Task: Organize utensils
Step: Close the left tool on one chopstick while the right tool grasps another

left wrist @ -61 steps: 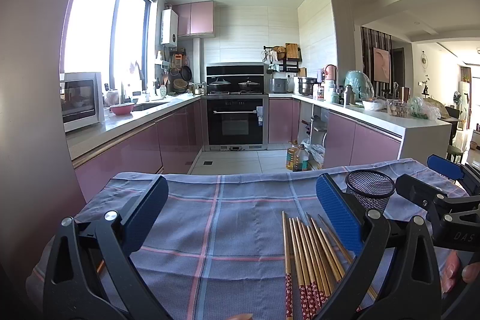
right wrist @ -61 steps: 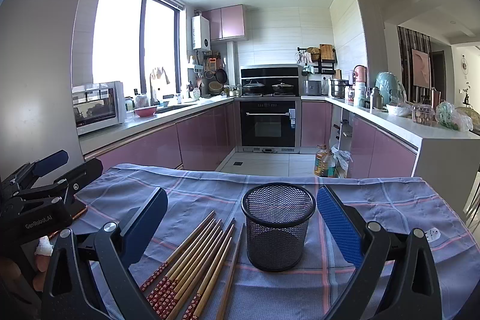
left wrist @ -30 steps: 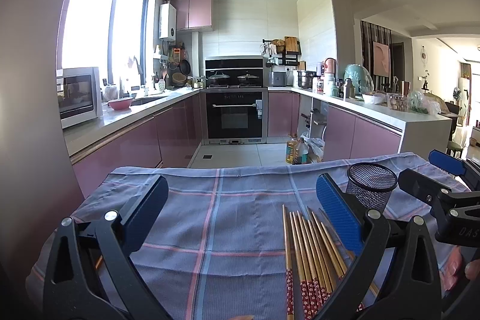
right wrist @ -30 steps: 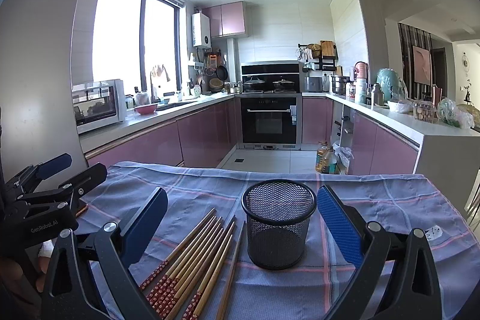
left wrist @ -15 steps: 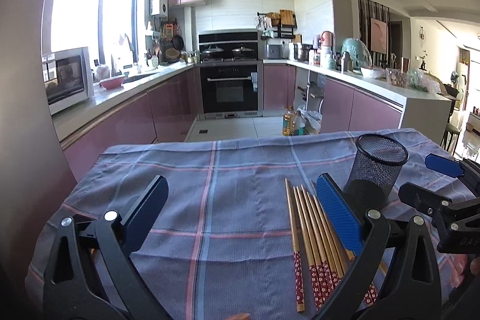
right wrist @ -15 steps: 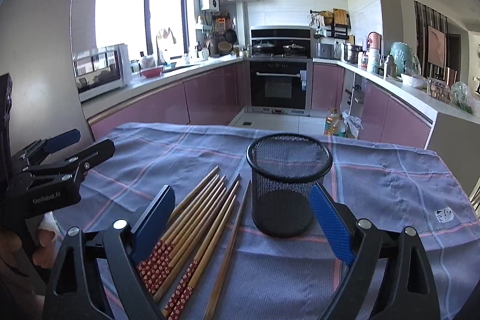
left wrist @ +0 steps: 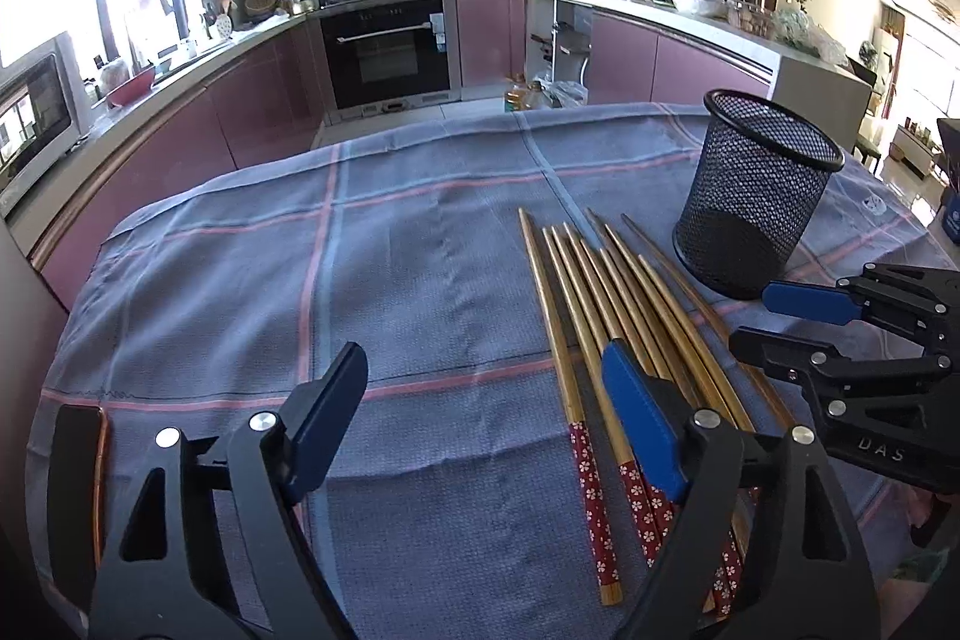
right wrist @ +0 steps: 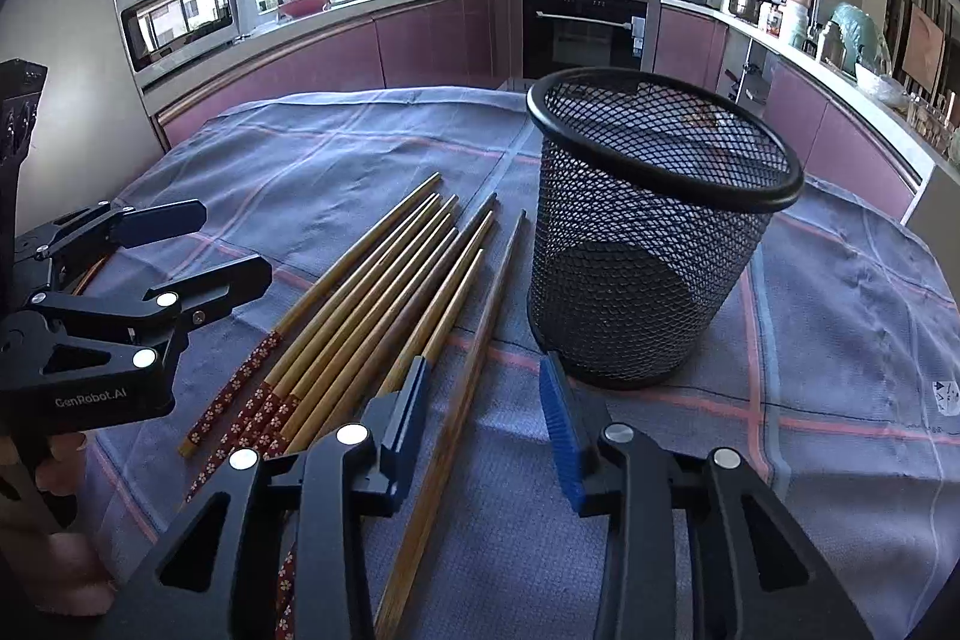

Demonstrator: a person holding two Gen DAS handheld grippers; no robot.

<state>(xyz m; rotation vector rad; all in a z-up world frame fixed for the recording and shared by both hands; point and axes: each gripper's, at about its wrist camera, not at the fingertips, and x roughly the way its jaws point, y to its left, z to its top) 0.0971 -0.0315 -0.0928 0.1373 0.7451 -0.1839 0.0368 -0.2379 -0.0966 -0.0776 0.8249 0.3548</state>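
Nothing has yet been sorted: the mesh cup (right wrist: 654, 244) appears to be empty, though its bottom is poorly seen through the mesh, and all the chopsticks (left wrist: 606, 304) lie fanned on the checked cloth (left wrist: 384, 244) just beside it. They are slim bamboo with red flowered ends. The right gripper (right wrist: 483, 412) is closing with one loose chopstick (right wrist: 468, 370) between its jaws, not yet pinched. The left gripper (left wrist: 480, 418) is closing too, holding nothing.
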